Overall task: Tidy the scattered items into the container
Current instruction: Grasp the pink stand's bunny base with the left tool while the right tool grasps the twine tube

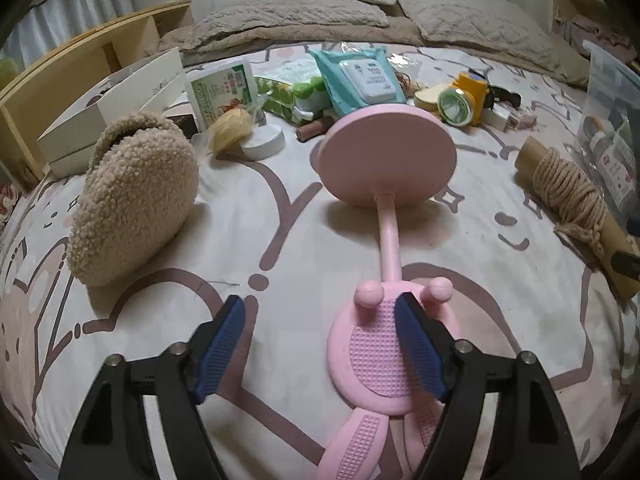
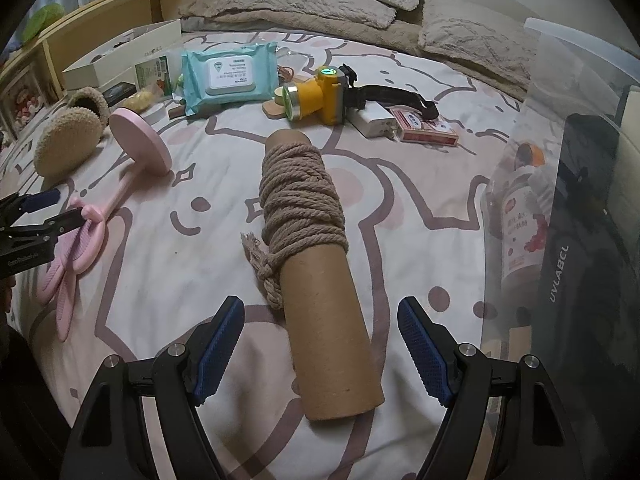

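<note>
Tube (image 2: 324, 304) w/ room each side

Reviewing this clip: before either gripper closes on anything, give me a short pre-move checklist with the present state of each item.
1. Right gripper open: ok.
2. Cardboard tube with rope between its fingers, pads apart from it: ok.
3. Left gripper open: ok.
4. Pink phone stand centred between the left fingers: not ok, it lies toward the right finger.
5. Clear container within view at the right: ok.
6. Room left inside the container: cannot tell.
</note>
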### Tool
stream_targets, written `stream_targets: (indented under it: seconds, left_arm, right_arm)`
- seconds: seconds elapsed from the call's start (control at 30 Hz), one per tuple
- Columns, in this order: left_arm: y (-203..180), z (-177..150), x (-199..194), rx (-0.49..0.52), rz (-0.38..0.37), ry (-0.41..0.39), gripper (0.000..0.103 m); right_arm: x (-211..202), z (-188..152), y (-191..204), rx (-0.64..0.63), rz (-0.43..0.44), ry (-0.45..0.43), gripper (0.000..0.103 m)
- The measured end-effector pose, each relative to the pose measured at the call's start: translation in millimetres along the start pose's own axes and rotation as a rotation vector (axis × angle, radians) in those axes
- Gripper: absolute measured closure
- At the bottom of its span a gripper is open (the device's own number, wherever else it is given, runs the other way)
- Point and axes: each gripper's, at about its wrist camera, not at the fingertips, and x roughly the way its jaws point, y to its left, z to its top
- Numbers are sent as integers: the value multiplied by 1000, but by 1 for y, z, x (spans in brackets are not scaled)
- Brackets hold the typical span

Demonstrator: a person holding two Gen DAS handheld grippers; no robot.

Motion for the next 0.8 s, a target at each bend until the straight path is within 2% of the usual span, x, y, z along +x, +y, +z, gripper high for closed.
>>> stream_targets:
  seconds: [0.07, 0.2, 0.27, 0.57, 0.7, 0.8]
  left_arm:
    - [5, -1, -2, -36, -23, 5, 17]
    - [3, -4, -10, -67, -127, 6, 13]
    - [-5, -5, -15, -43, -141, -13, 6]
    - [-33, -4, 3, 46, -102, 24, 6]
    - [-32, -8, 21, 40, -182, 126, 6]
    - [-29, -8, 20, 16, -198, 128, 5]
  right_arm:
    - [0, 0, -2, 6, 2, 0, 24]
    - [2, -1, -4, 13, 0, 6, 24]
    - [3, -1, -3, 11, 0, 10, 24]
    - [3, 0, 1, -12, 4, 10, 24]
    - [3, -1, 2, -8, 6, 8, 24]
    - [3, -1, 2, -7, 6, 9, 24]
